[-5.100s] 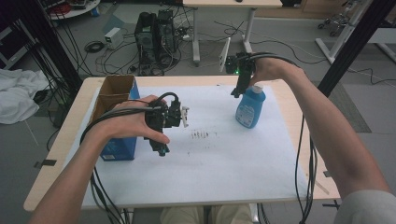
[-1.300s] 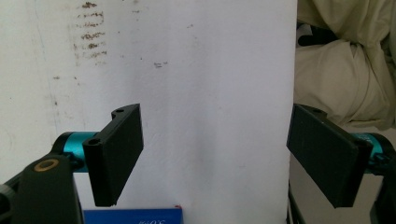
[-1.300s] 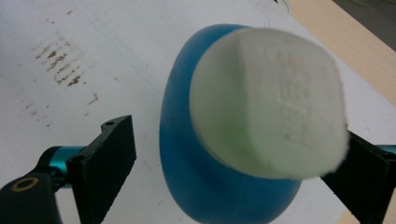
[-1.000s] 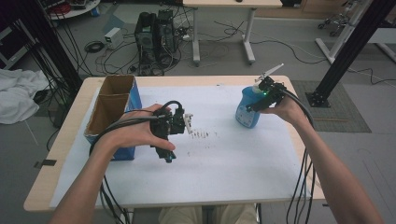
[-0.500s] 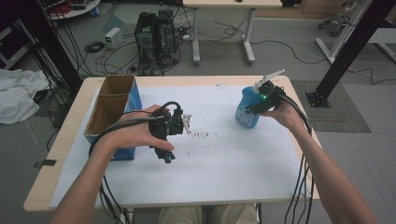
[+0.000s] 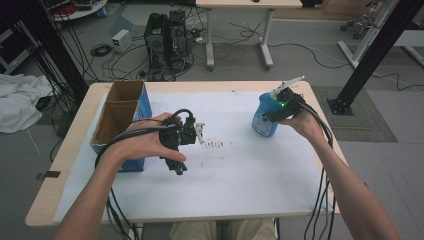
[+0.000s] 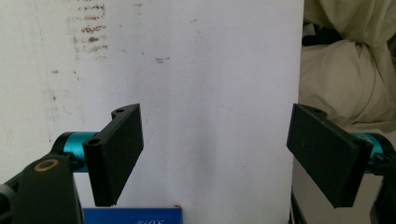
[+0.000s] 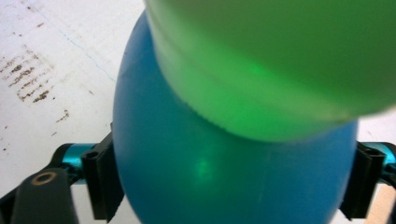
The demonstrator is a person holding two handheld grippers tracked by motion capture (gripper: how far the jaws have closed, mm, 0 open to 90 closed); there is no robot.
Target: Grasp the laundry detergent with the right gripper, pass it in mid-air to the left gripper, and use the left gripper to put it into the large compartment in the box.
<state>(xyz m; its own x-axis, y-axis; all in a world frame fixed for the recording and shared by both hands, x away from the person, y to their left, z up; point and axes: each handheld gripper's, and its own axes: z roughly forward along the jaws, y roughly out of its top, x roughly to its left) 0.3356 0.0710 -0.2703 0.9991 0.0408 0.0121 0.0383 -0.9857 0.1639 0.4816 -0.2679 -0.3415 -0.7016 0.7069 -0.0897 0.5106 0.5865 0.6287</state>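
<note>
A blue spray bottle [image 6: 263,120] with a white nozzle stands upright at the right of the white sheet [image 6: 240,185]. My right gripper [image 6: 274,111] reaches it from the right, and its jaws have just been closing with the bottle between them. In the right gripper view both black pads [image 8: 105,182] lie against the sides of the bottle [image 8: 224,168], whose top looms as a green blur. My left gripper [image 6: 179,152] is held over the sheet's middle left. Its jaws [image 7: 215,154] stand wide apart with nothing between them.
An open cardboard box with blue sides [image 6: 120,117] stands at the table's left, close to the left hand. Brown smudges [image 6: 215,144] mark the sheet between the grippers. Cables trail from both grippers over the front edge. The person's lap [image 7: 345,79] lies past the sheet's edge.
The right gripper has sunk a little alongside the bottle and its jaws have narrowed onto it. Five seconds ago it reached the bottle from above. The left hand has stayed put.
</note>
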